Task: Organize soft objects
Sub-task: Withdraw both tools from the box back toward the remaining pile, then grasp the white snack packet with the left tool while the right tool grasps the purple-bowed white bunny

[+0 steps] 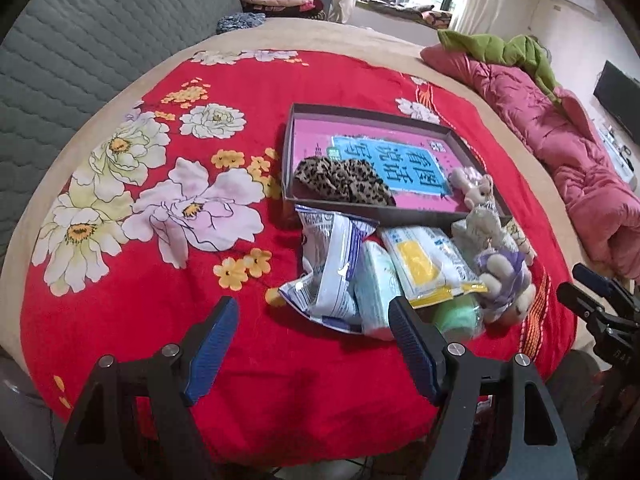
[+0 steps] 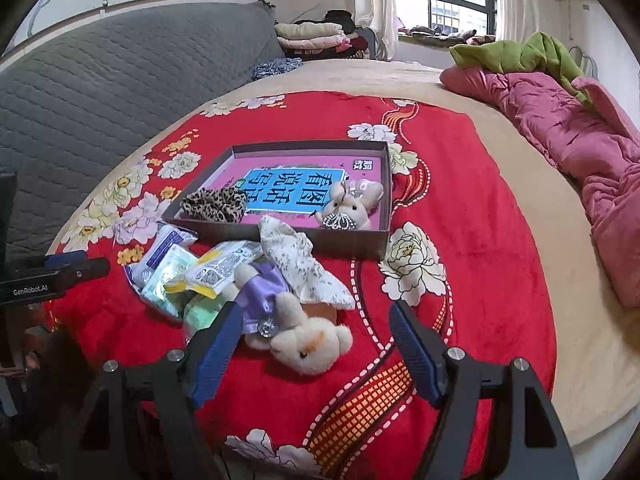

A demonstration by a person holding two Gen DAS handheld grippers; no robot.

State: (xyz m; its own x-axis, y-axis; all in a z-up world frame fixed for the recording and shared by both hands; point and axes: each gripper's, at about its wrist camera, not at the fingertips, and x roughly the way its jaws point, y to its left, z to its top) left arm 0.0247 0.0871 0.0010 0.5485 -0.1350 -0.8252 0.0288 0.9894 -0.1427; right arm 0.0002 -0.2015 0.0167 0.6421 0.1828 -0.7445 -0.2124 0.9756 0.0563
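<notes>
On the bed, left wrist view: left tool (image 1: 312,320) is hanging wide open over the red floral blanket (image 1: 248,360), gripping nothing. Packets (image 1: 340,276) are lying just beyond its right finger. The box (image 1: 286,160) behind them is holding a leopard scrunchie (image 1: 344,184) and a small plush (image 1: 474,188).

Right wrist view: right tool (image 2: 316,324) is also sitting wide open and empty. A plush rabbit in a purple dress (image 2: 296,328) is lying between its fingers, apparently untouched. A floral cloth (image 2: 300,264) is leaning against the box (image 2: 280,236) front wall.
</notes>
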